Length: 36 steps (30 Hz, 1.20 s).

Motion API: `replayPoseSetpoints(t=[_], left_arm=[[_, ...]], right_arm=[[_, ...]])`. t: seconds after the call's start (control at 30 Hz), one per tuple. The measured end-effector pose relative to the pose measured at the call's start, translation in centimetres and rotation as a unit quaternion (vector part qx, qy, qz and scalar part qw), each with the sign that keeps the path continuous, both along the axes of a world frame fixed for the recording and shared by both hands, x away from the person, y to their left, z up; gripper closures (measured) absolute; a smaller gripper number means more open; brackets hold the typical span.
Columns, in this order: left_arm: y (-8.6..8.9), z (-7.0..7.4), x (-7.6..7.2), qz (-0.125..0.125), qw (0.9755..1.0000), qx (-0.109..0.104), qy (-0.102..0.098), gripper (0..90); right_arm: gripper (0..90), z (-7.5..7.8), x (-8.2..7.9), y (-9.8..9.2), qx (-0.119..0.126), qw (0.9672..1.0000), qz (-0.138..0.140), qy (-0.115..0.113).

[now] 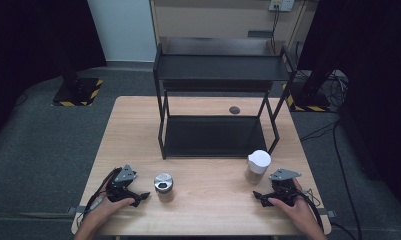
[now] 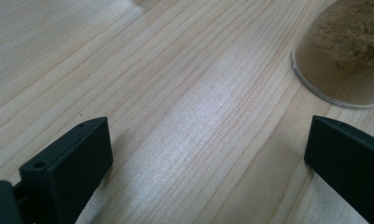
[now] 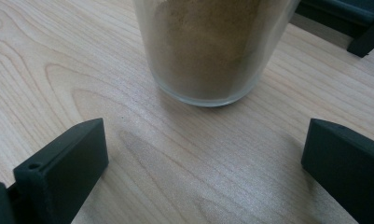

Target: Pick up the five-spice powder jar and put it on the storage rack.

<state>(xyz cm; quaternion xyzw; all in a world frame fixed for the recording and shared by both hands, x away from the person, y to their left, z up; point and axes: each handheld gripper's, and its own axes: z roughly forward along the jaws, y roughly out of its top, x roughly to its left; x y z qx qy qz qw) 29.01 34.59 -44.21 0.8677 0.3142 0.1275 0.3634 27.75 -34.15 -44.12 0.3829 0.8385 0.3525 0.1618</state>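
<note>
Two glass jars of brown powder stand on the wooden table (image 1: 208, 200). The one with a silver lid (image 1: 163, 186) is just right of my left gripper (image 1: 133, 192), which rests on the table, open and empty. In the left gripper view its jaws (image 2: 208, 140) stand wide apart, with that jar's base (image 2: 348, 60) ahead at the upper right. The white-lidded jar (image 1: 258, 166) stands just beyond my right gripper (image 1: 270, 192). In the right gripper view it (image 3: 208, 51) is straight ahead of the open, empty jaws (image 3: 205, 140), apart from them.
A black two-tier shelf rack (image 1: 218, 70) stands at the middle back of the table, its lower shelf (image 1: 213, 136) bare. One rack foot (image 3: 362, 32) is behind the white-lidded jar. A small dark round spot (image 1: 234, 110) lies under the rack. A person's hands hold both grippers.
</note>
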Motion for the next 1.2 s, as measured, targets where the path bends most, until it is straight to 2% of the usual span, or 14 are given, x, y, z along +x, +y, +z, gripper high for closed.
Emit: replayPoseSetpoints(t=[0.6,0.7,0.97,1.2], left_arm=[[0.27,-0.03,0.09,-0.004,1.0,-0.004,0.0,0.4],[0.46,-0.07,0.06,-0.009,0.9999,-0.011,0.0,1.1],[0.31,0.2,-0.47,-0.03,0.9994,-0.007,-0.014,1.8],[0.21,0.45,-0.76,-0.053,0.9984,-0.006,-0.015,2.1]], right_arm=[[1.0,-0.01,-0.12,0.07,0.001,1.0,-0.004,0.0],[1.0,-0.01,-0.12,0.07,0.001,1.0,-0.004,0.0],[1.0,-0.02,-0.14,0.08,0.001,1.0,-0.004,0.0],[1.0,-0.02,-0.14,0.08,0.001,1.0,-0.004,0.0]])
